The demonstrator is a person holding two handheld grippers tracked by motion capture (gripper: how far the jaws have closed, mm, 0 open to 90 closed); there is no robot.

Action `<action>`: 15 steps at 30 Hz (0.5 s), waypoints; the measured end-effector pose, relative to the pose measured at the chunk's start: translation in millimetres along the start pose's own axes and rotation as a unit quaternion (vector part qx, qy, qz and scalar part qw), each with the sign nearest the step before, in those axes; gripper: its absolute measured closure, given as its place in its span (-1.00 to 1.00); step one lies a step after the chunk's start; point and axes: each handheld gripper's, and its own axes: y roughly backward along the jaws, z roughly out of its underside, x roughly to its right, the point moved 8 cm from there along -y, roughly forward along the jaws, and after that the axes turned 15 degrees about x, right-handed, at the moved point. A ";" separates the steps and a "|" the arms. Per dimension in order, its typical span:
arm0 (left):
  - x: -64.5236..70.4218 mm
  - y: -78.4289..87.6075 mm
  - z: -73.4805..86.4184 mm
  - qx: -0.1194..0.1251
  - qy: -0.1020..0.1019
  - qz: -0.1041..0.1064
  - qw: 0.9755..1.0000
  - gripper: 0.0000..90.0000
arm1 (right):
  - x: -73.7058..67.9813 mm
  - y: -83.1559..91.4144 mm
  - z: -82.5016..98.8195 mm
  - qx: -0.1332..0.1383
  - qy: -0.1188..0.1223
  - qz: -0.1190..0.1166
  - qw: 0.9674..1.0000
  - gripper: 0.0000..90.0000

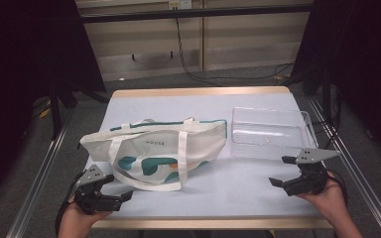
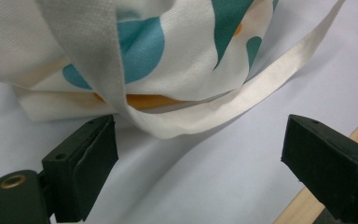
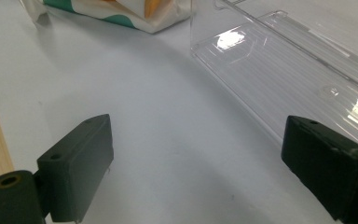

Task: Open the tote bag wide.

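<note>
Evidently the bag was the centre of the work, lying flat on its side on the bench, its mouth turned toward the tray, which left its printed face up and its straps loose.

Left of the bag, near its front corner, the left tool was held low in the person's left hand, pointed at the bag. Its jaws stood wide apart with nothing between them. In the left gripper view the strap curved across the bench just ahead of the pads, close to the left one but not gripped; that placing suggests a reach for the strap.

Right of the bag, just beside its mouth, sat the clear tray, open side up and empty, probably set there to receive whatever came out of the bag.

Further right of the bag, in front of the tray's near edge, the right tool rested in the right hand. Its jaws were spread fully and held nothing; in the right gripper view bare bench lay between them, with the tray's edge near the right jaw. It looked parked in waiting.
</note>
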 end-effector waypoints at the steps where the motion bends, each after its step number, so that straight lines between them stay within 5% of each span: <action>1: 0.7 -0.1 -0.4 -0.003 0.001 0.000 1.000 -0.77 | 0.2 -0.5 0.5 -0.003 -0.001 -0.001 1.000 -0.78; 15: 4.5 0.7 -16.5 -0.007 -0.006 0.001 1.000 -0.75 | -7.2 -10.3 -10.4 -0.011 -0.012 -0.032 0.999 -0.70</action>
